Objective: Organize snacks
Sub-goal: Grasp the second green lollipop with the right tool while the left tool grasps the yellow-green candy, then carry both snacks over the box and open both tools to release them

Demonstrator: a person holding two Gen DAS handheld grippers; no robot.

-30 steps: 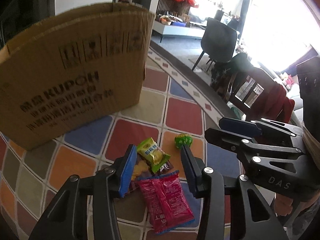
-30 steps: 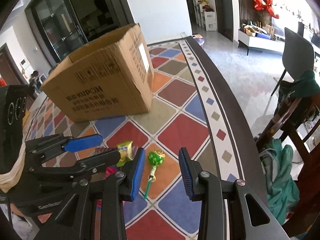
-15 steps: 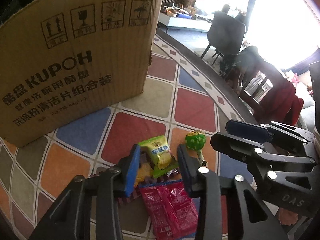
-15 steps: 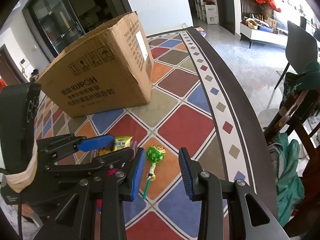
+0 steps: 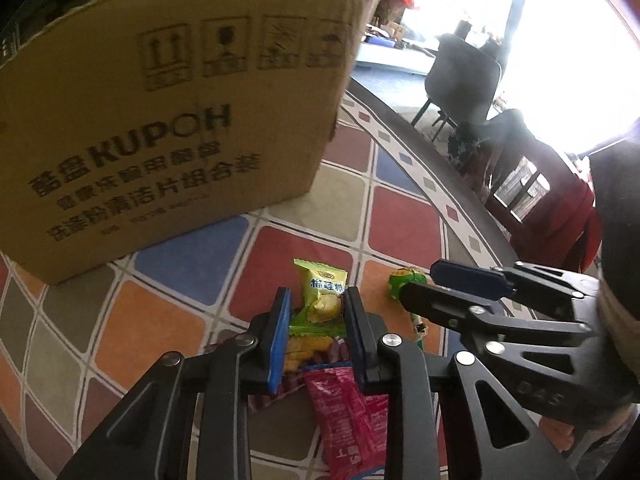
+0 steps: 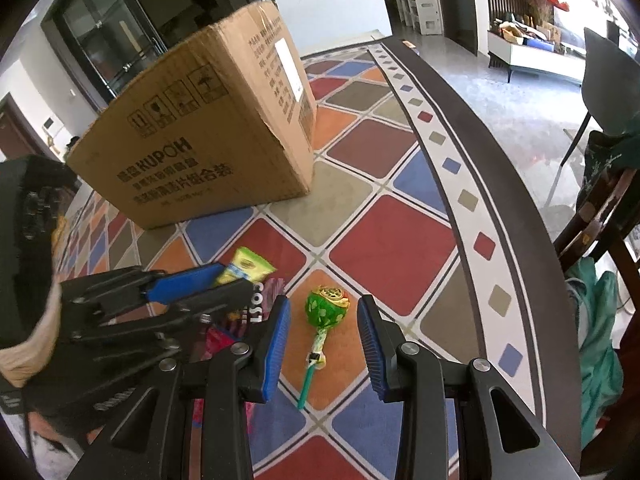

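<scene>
Left tool [image 5: 316, 320] pitched down, jaws closing around green-yellow foil snack packet [image 5: 322, 294].
Right tool [image 6: 324, 340] pitched down, released, straddling green wrapped lollipop [image 6: 326, 308].

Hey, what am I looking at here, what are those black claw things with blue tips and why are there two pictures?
Those are two hand-held grippers, each carried by a person, not a robot. Each has a camera looking along its two fingers, so one picture comes from the left tool and one from the right.

On the patterned rug stands a cardboard box with snacks in front of it. The left hand-held gripper is closing on a green packet; its pads look to be touching the sides. Under it lie a red packet and another wrapper.

The right hand-held gripper is open, its fingers either side of a green lollipop that lies on the rug.
</scene>
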